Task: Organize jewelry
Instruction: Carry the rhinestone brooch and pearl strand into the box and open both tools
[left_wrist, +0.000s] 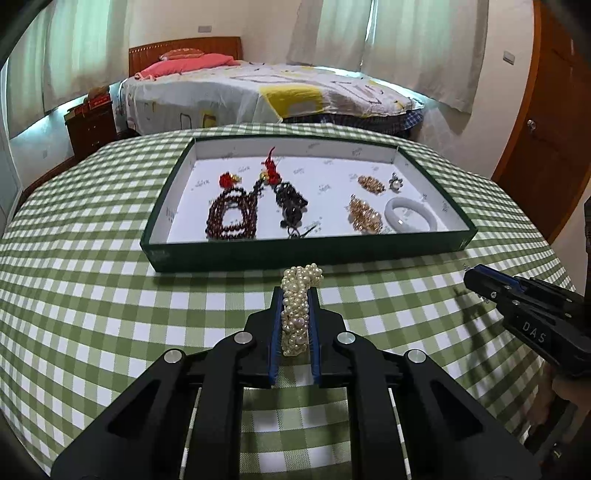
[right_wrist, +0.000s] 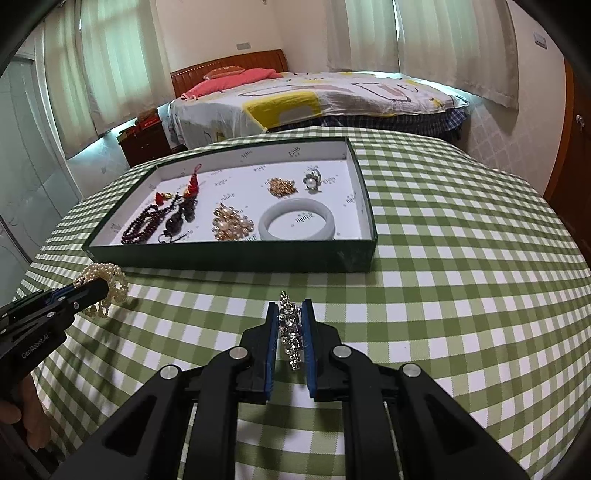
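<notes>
The green tray (left_wrist: 306, 251) already held 2 bead strands, gold pieces and a white bangle (left_wrist: 410, 218). Left claw (left_wrist: 295, 295) was clamped on a pearl bracelet (left_wrist: 297, 310), right claw (right_wrist: 290, 308) pinching a rhinestone piece (right_wrist: 290, 328).

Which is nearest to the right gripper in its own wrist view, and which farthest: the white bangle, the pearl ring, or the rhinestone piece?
1. Rhinestone piece: clamped in the right gripper.
2. White bangle: front right of the tray.
3. Pearl ring: behind the bangle, toward the tray's back.
</notes>
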